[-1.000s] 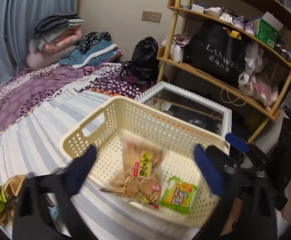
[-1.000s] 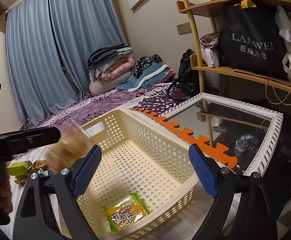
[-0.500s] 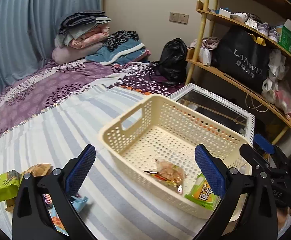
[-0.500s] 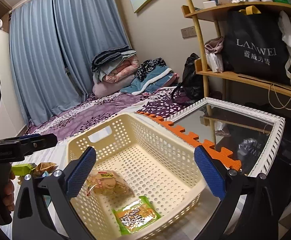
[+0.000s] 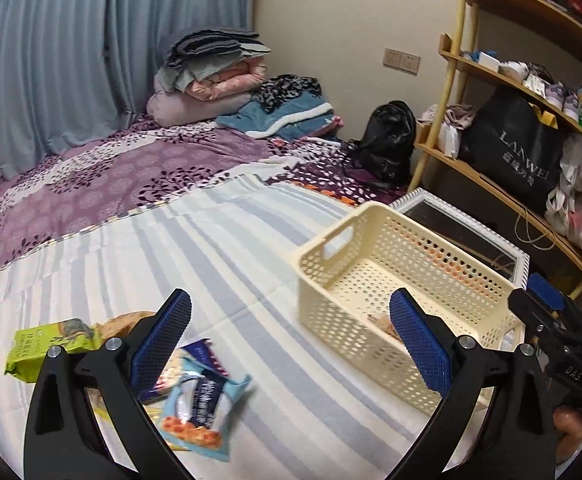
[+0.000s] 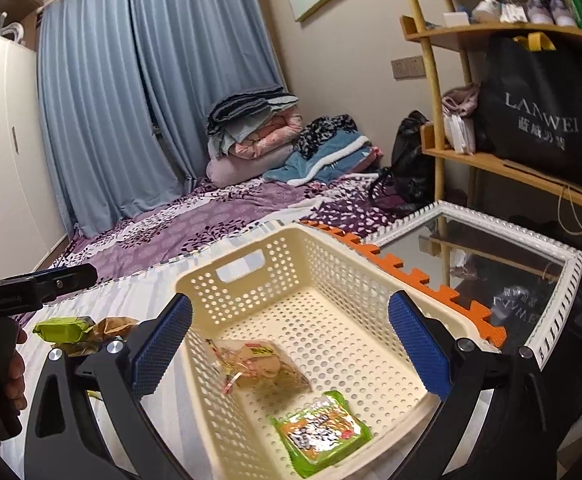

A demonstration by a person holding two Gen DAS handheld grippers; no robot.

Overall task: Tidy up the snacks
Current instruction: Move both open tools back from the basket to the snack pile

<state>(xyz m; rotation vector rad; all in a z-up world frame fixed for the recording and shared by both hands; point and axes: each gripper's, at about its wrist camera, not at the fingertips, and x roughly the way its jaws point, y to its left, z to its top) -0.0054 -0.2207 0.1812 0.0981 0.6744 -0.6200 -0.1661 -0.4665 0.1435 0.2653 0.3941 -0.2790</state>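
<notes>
A cream perforated basket (image 5: 331,256) (image 6: 251,248) stands on the striped bed sheet. In it lie a clear bag of crackers (image 6: 257,364) and a green snack packet (image 6: 321,434). My left gripper (image 5: 289,342) is open and empty, over the sheet left of the basket. Below it lie loose snacks: a light blue packet (image 5: 205,412), a green packet (image 5: 47,346) and a brown bag (image 5: 123,320). My right gripper (image 6: 289,346) is open and empty above the basket. The green packet (image 6: 65,328) and the brown bag (image 6: 111,326) also show at the left of the right wrist view.
A white-framed mirror (image 6: 503,256) and an orange foam mat edge (image 6: 423,280) lie right of the basket. A wooden shelf with a black bag (image 5: 519,160) stands at the right. Folded bedding (image 5: 215,76) is piled at the far wall.
The cracker bag left my left gripper and now lies in the basket. My left gripper has swung left, away from the basket, over the loose snacks. My right gripper has stayed over the basket.
</notes>
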